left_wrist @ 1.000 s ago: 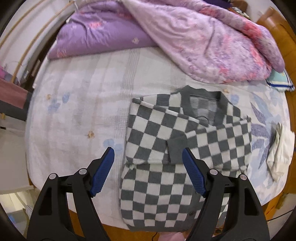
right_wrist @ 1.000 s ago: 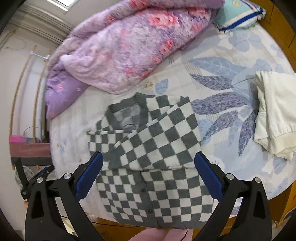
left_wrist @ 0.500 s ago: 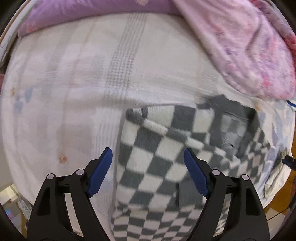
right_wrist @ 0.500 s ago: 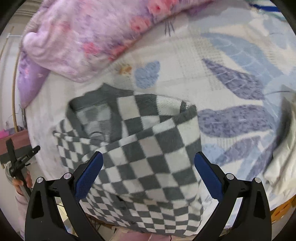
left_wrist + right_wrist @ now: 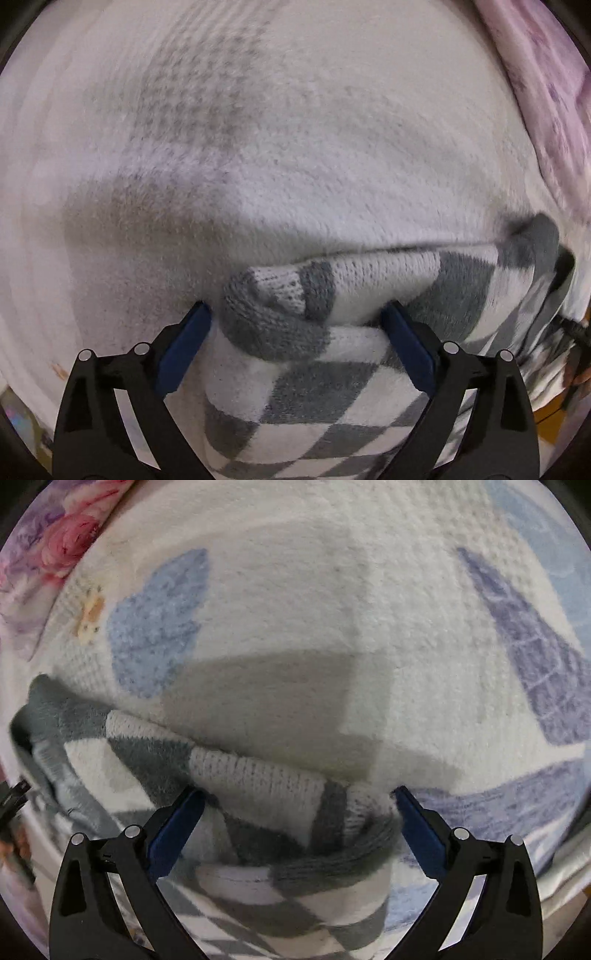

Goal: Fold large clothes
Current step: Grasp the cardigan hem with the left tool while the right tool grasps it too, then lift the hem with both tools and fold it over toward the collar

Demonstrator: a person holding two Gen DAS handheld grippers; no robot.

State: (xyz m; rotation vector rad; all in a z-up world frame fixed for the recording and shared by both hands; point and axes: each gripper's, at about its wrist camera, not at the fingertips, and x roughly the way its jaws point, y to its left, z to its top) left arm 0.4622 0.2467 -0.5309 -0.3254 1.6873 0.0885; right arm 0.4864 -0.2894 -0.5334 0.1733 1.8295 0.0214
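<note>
A grey-and-white checked knit sweater [image 5: 369, 284] lies folded on the bed. My left gripper [image 5: 296, 314] points steeply down over its upper left corner. The thick folded corner sits between the blue pads [image 5: 184, 347], and the jaws are opening and not clamped on it. In the right wrist view the sweater's [image 5: 258, 775] upper right corner lies between the wide-apart fingers of my right gripper [image 5: 298, 795]. That gripper is open too, and its pads [image 5: 421, 834] stand at the fabric's edges.
The sweater rests on a fuzzy white bedsheet [image 5: 258, 147] with blue leaf prints [image 5: 159, 620]. A pink-purple floral quilt [image 5: 554, 110] [image 5: 44, 535] lies beyond the sweater. A cream garment [image 5: 565, 871] shows at the lower right edge.
Both grippers have dropped from high above the bed down onto the sweater's upper corners, which now fill the views. The left jaws have spread slightly wider.
</note>
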